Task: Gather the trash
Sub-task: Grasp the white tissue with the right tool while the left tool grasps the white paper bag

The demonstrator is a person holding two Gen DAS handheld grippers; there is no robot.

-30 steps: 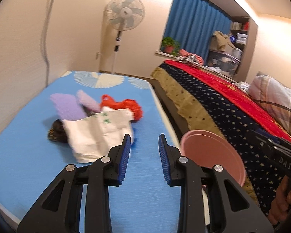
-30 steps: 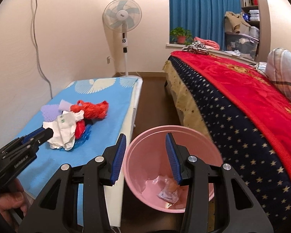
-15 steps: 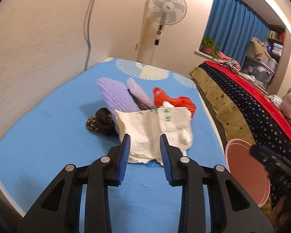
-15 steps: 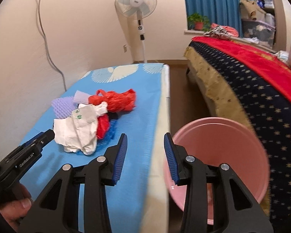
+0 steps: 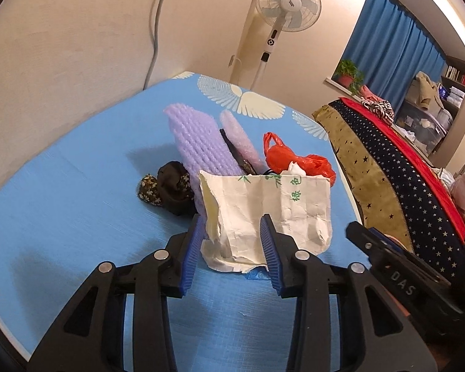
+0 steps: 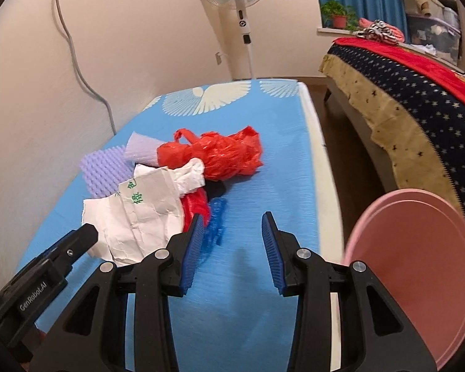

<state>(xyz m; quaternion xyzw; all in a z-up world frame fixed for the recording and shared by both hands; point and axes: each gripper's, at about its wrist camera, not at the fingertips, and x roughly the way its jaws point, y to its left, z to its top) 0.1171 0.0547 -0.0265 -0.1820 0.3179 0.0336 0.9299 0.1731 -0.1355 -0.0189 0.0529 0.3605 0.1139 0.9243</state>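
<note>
The trash sits in a heap on the blue mat (image 5: 61,217): a crumpled white paper bag (image 5: 269,210) nearest, a red plastic bag (image 6: 213,155) behind it, purple foam (image 5: 195,142) to the wall side, a dark floral bundle (image 5: 170,186) at the left, and a scrap of blue plastic (image 6: 215,226) at the bag's edge. The left gripper (image 5: 232,241) is wide open, its pads on either side of the paper bag's near corner, not yet closed on it. The right gripper (image 6: 232,241) is also wide open and holds nothing, hovering over bare mat just beside the blue scrap. The pink bin (image 6: 418,272) stands off the mat's edge to the right.

To my eye the step is to pinch the paper bag. It looks light and floppy, so I'd go a little deeper over the folded corner, close fully on a thick crease, then lift slowly so the red bag isn't dragged along
</note>
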